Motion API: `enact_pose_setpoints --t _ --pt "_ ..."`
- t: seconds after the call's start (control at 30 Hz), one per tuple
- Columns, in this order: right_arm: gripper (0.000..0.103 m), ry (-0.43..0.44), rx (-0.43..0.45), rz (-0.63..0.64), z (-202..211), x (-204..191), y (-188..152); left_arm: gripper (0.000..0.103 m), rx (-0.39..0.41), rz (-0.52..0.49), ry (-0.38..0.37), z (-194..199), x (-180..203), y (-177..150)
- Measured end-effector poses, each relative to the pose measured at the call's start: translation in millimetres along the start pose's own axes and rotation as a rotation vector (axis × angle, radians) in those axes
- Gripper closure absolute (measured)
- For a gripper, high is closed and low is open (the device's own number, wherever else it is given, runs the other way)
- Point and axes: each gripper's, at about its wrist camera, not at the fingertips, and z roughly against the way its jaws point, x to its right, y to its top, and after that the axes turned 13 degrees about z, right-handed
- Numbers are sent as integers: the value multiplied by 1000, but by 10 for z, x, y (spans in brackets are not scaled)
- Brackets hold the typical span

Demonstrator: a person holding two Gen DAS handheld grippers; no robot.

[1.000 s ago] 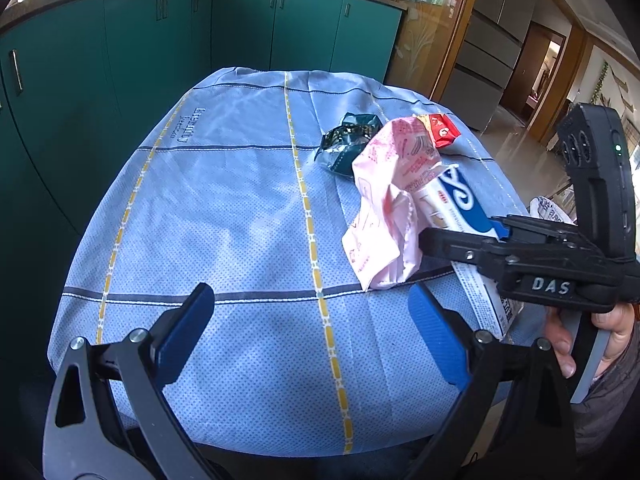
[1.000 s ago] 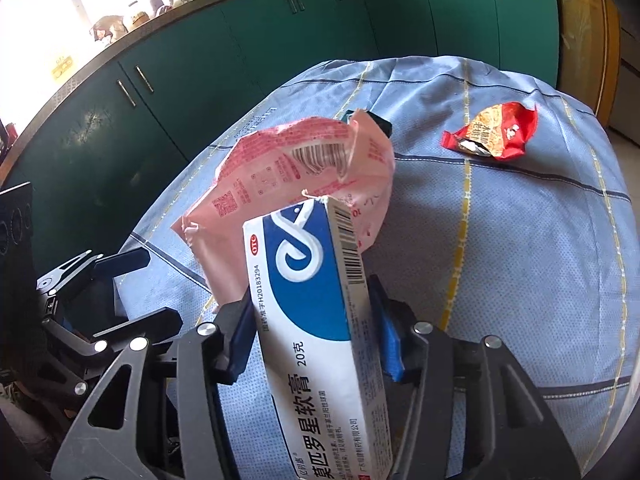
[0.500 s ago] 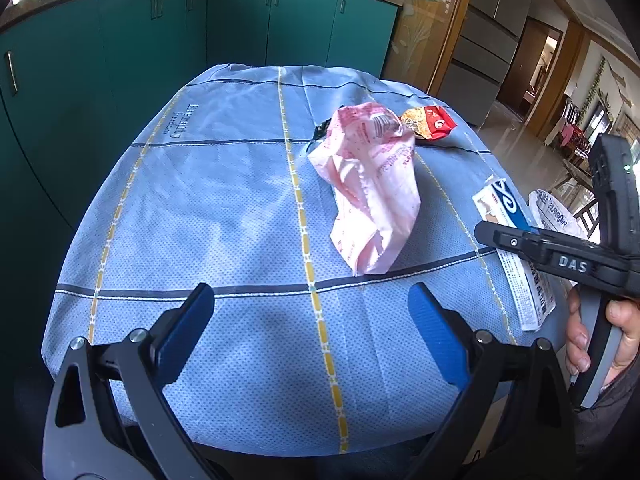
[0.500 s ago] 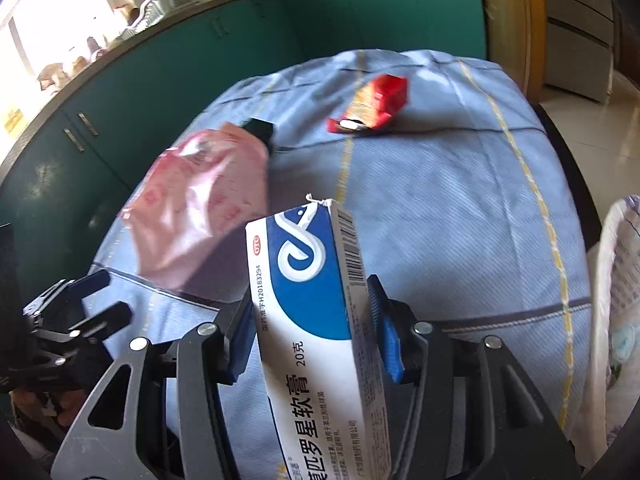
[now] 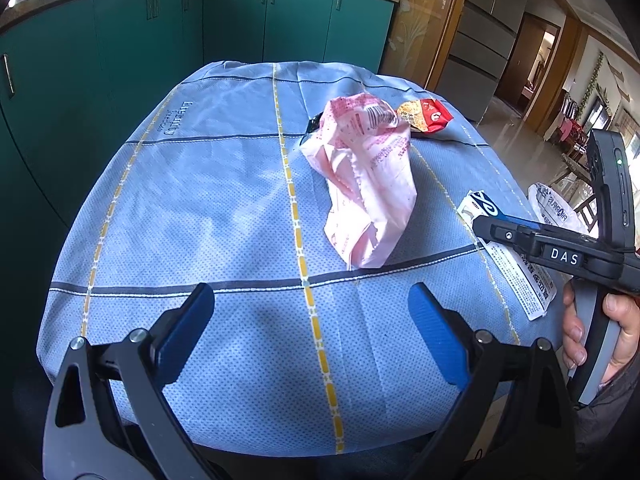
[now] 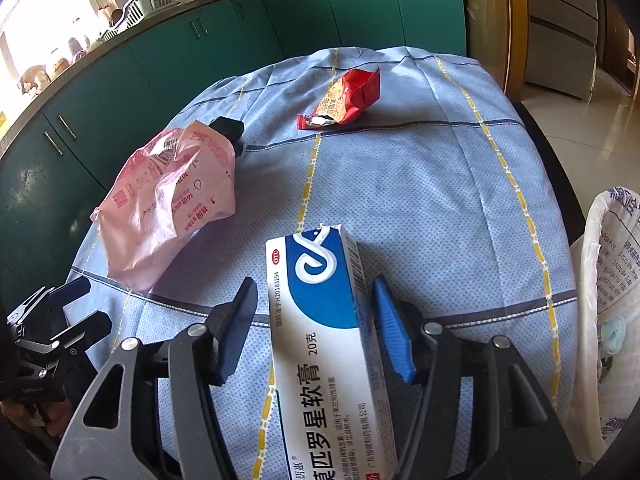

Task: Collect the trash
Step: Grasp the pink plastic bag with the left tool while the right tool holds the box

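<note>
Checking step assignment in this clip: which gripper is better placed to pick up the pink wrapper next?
Left. The left gripper is open and empty, pointed at the pink wrapper lying just ahead on the tablecloth. The right gripper has the ointment box between its fingers, near the white bag.

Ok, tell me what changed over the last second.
The right gripper carried the box off to the right, away from the pink bag and toward the white sack. Its fingers now stand slightly apart from the box, where they pressed it before. The left gripper stayed open and empty; pink bag and red wrapper lie where they were.
</note>
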Motion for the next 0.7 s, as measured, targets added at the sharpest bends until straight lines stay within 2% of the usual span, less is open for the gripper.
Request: enact_pose_setpoints --t 0.5,0.63,0.7 --pt "40 -105 8 41 49 -10 8 6 13 14 6 -29 -52 17" --pt "38 -120 21 38 98 22 8 6 48 16 15 30 -67 111" --pt "36 -123 31 30 143 41 -2 6 60 38 -6 64 -79 206"
